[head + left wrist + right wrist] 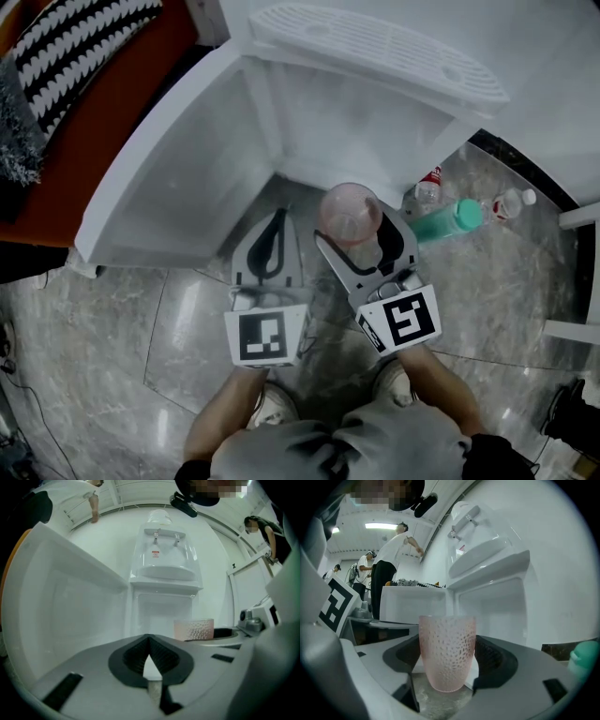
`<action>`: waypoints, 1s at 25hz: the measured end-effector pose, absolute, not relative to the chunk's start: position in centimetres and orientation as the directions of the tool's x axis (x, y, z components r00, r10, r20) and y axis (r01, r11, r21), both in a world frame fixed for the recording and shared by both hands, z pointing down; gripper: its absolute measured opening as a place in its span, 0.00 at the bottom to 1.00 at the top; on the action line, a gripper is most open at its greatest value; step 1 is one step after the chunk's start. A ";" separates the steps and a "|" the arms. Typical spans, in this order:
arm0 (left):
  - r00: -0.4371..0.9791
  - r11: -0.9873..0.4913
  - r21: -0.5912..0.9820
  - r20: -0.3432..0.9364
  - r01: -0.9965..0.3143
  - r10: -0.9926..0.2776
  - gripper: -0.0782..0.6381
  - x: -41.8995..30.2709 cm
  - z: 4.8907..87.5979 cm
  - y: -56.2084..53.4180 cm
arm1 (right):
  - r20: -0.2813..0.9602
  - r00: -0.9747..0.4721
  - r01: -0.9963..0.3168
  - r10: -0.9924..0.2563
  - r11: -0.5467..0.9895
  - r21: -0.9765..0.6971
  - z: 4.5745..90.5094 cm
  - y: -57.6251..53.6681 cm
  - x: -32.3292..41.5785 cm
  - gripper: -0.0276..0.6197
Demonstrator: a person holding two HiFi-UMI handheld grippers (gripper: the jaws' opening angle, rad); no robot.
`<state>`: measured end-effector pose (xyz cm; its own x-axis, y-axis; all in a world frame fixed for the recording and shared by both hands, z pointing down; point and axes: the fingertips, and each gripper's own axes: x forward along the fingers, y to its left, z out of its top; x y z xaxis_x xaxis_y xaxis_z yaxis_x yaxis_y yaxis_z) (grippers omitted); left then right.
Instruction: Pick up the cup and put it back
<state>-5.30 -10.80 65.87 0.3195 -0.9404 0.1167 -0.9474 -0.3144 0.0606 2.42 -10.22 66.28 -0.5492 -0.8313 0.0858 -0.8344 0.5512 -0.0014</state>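
Overhead, two grippers, one cup and three bottles are counted in the head view. The left gripper is held with its jaws pressed together and nothing between them. The cup, pink and upright, is pinched by the right gripper just before the open cabinet of a white dispenser, whose door is swung out to the left. A teal bottle and two clear bottles are laid on the floor to the right of the cup. Whether the cup touches the floor cannot be told.

From the left gripper view, that gripper's jaws are shown closed against each other, empty. The cup is seen to the right, its lower part hidden by the right gripper.

From the right gripper view, one cup is gripped at its lower half between the two dark pads, its rim well above them. The teal bottle is cut off at the right edge. Several persons are made out at the far left, small and indistinct.
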 end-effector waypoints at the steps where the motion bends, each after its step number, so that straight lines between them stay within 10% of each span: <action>1: 0.317 -0.312 0.060 0.113 -0.948 -0.942 0.13 -5.3 65.8 -10.8 | 0.088 -0.557 -0.829 -0.826 0.559 -0.004 66.1 -10.1 2.3 0.61; 25: 0.231 -0.230 0.024 0.182 -0.973 -0.956 0.13 -8.0 44.8 -5.8 | 0.167 -0.644 -0.761 -0.747 0.648 -0.035 44.1 -4.9 -2.0 0.61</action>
